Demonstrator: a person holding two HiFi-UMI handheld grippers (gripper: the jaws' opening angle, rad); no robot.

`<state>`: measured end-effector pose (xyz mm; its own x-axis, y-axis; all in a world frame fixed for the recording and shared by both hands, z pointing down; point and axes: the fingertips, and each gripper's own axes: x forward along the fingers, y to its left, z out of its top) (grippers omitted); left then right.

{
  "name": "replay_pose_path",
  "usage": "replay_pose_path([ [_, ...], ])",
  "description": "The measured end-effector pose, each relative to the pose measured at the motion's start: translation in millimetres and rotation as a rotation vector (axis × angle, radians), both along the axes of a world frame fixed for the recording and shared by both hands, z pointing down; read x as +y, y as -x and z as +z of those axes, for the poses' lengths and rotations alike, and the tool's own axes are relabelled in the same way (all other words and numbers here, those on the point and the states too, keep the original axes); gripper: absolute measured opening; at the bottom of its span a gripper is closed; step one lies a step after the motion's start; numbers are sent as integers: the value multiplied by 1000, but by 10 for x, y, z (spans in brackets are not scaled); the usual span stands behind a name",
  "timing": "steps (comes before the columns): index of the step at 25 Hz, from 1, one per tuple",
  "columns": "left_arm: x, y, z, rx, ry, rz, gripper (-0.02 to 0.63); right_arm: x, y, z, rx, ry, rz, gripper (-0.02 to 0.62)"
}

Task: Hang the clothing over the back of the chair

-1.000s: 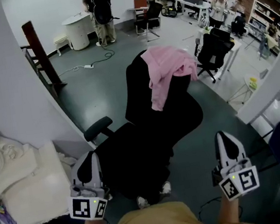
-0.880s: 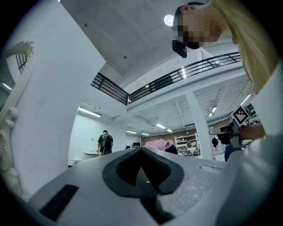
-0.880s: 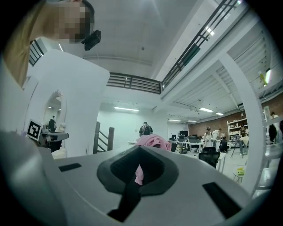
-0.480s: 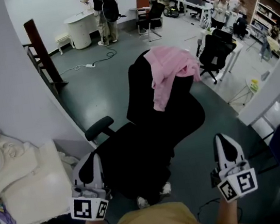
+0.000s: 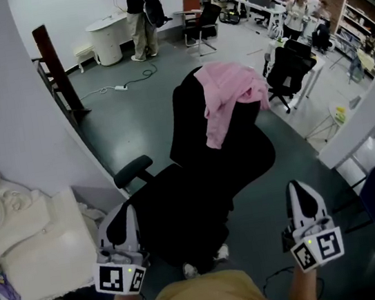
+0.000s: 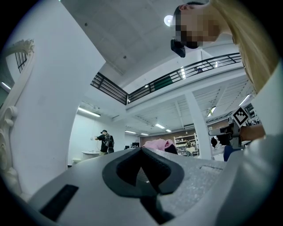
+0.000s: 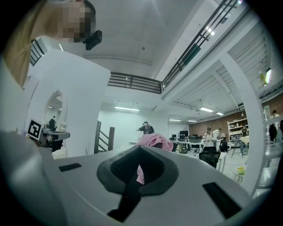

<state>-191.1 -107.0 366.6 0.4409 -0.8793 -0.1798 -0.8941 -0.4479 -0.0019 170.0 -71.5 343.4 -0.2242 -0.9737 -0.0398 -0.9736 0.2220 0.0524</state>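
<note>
While the left tongs [image 5: 122,215] at seven o'clock and the right tongs [image 5: 301,190] at five sit pressed together and empty, the pink clothing [image 5: 227,94] drapes the black chair [image 5: 199,179] back at twelve; it looks soft and light, best pinched at a bunched fold.

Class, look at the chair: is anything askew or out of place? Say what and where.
The pink garment sits lopsided on the back of the black office chair. It is bunched toward the head view's right of the top edge, with one end dangling down the seat-facing side. Nothing else stands out.
</note>
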Motion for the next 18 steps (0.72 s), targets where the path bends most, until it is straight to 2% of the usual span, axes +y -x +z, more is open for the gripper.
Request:
replay_pose_path([
  [18,-32,47,69,7,-2,-5,5,9,24,116,11,5,21,3],
])
